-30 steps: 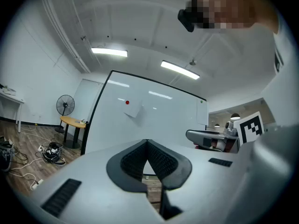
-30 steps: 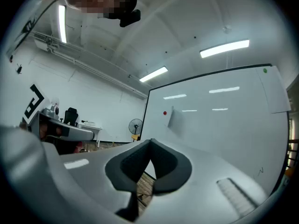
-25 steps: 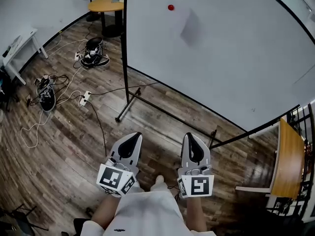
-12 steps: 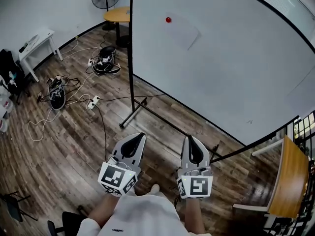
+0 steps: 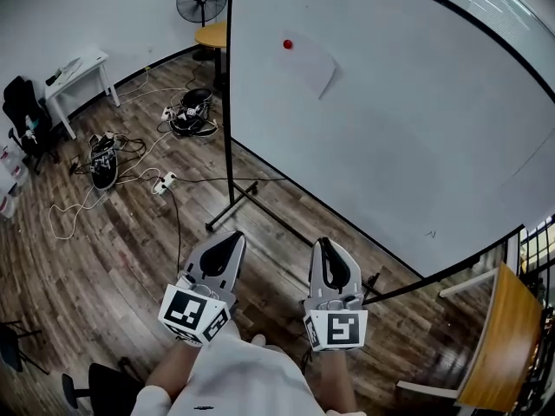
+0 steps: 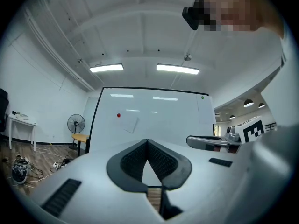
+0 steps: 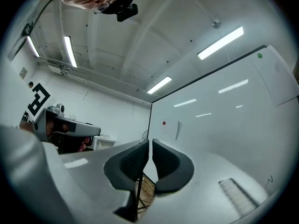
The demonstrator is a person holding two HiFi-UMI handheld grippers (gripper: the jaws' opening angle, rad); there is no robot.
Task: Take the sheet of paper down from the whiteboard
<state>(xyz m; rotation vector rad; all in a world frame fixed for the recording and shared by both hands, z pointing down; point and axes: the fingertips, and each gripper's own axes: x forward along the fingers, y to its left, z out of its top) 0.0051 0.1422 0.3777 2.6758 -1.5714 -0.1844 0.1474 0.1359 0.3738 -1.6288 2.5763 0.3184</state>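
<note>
Your left tongs (image 5: 231, 237) and right tongs (image 5: 323, 244) are both closed on nothing. The sheet of paper (image 5: 310, 64) hangs well apart from them, far up the whiteboard (image 5: 416, 146) under a red magnet (image 5: 287, 44). Step close, open one pair, then pinch its free lower corner.

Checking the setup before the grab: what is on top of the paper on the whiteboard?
A red magnet sits on the paper's upper left corner, against the whiteboard. The bit of paper under it is hidden.
</note>
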